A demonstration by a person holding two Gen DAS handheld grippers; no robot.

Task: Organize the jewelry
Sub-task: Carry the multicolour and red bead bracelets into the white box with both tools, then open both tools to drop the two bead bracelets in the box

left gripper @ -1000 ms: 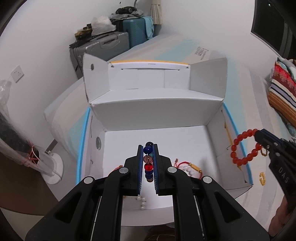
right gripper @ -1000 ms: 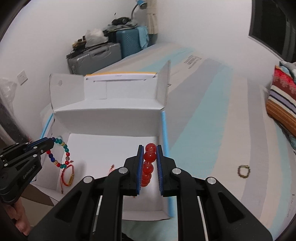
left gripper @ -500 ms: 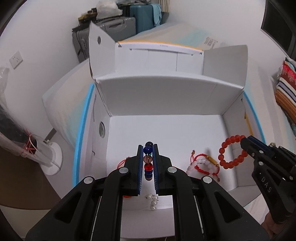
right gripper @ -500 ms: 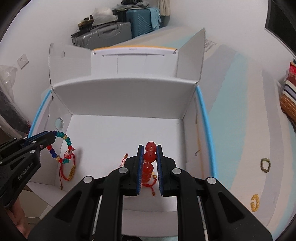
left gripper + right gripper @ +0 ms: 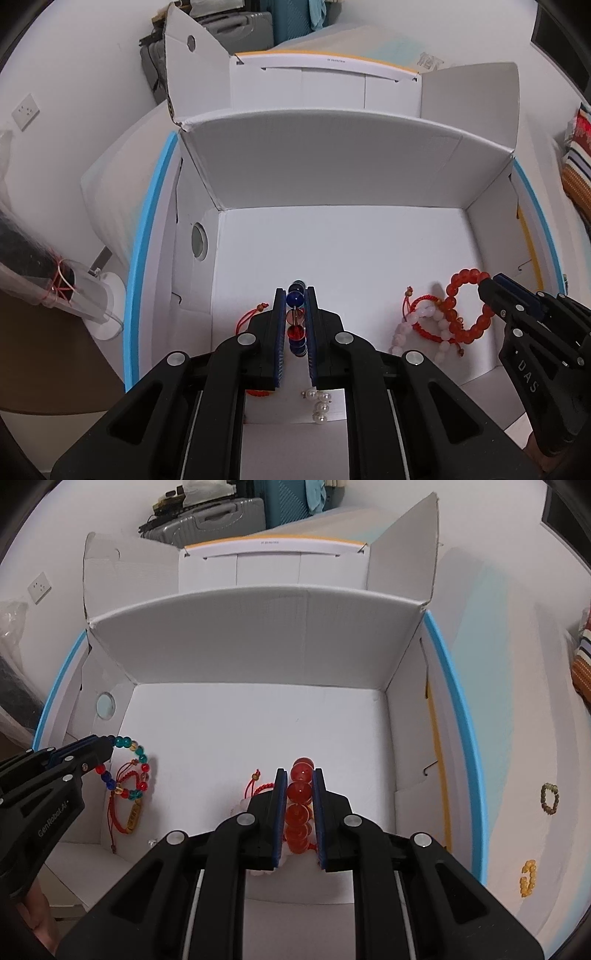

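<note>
My left gripper (image 5: 295, 325) is clamped on the multicolour glass-bead bracelet (image 5: 129, 771), which hangs low over the floor of the open white cardboard box (image 5: 332, 177), at about 8 o'clock of the floor in the right wrist view. It looks light, floppy on its elastic, with slick beads; pinching across a few beads works, but it swings.

My right gripper (image 5: 299, 805) is clamped on the chunky red-orange bead bracelet (image 5: 467, 310), at about 4 o'clock of the floor in the left wrist view, just above a red cord bracelet with pale pink beads (image 5: 424, 328). It probably handles the same, a bit heavier.

Versus a second ago, both grippers sit lower and deeper in the box, and both grips are unchanged.
</note>
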